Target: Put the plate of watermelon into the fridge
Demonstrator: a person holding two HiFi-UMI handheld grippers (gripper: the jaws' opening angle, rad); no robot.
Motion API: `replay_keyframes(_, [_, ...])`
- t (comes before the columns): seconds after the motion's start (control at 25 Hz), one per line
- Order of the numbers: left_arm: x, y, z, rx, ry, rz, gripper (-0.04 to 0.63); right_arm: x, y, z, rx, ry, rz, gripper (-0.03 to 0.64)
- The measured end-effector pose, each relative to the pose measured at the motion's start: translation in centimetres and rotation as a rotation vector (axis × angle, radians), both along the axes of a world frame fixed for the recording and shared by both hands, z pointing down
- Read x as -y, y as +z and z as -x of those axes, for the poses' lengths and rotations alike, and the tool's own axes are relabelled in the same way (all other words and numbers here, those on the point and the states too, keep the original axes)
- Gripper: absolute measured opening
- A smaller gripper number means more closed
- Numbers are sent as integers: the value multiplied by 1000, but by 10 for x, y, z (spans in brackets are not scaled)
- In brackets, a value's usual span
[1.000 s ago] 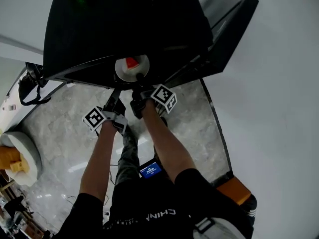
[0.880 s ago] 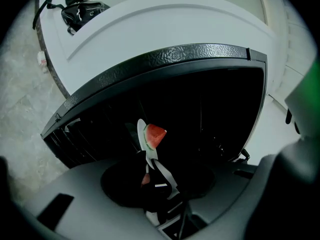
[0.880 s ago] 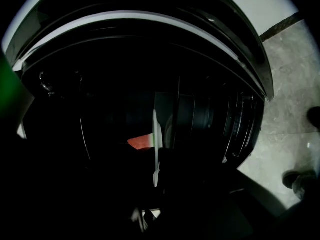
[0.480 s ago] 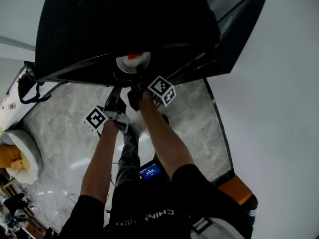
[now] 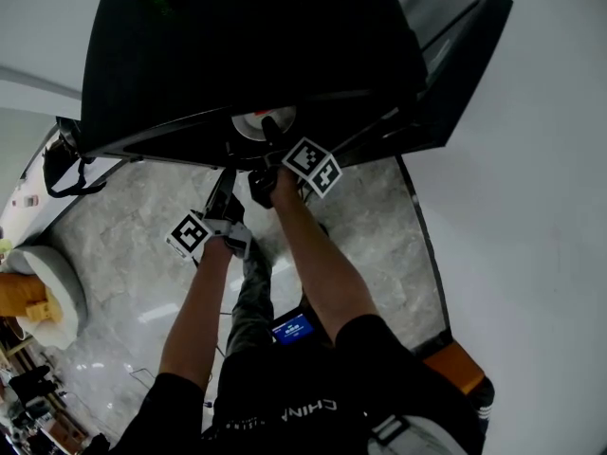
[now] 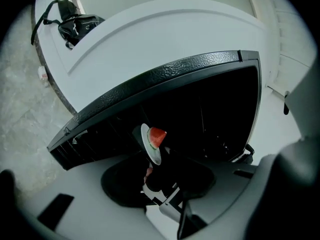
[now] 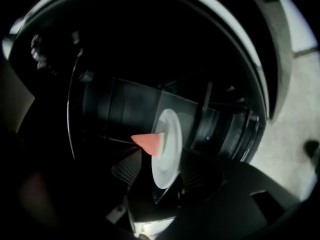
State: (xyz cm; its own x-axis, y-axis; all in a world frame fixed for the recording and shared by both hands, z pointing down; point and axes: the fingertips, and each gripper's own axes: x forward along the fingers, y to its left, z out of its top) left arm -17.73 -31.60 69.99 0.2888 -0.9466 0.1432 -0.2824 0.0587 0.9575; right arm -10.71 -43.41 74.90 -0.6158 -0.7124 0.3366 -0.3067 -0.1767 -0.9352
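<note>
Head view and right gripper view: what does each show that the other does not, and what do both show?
Only the head view: the person's forearms, a small blue-lit screen and the left gripper. Only the right gripper view: the ribbed black pads of the right gripper, whose jaws have just been opening, with the rim of the round white plate between them. Both: that plate and the open black fridge.

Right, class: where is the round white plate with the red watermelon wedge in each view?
Head view: plate upper centre, at the mouth of the black fridge.
Left gripper view: plate just below centre.
Right gripper view: plate central, edge-on.
Shared landmark: the fridge's dark interior.
</note>
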Motion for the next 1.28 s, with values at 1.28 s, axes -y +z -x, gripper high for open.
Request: replay_keyframes(1.28, [-2, 1, -19, -1, 45, 25, 133, 34, 23, 12, -1048, -599, -388, 344])
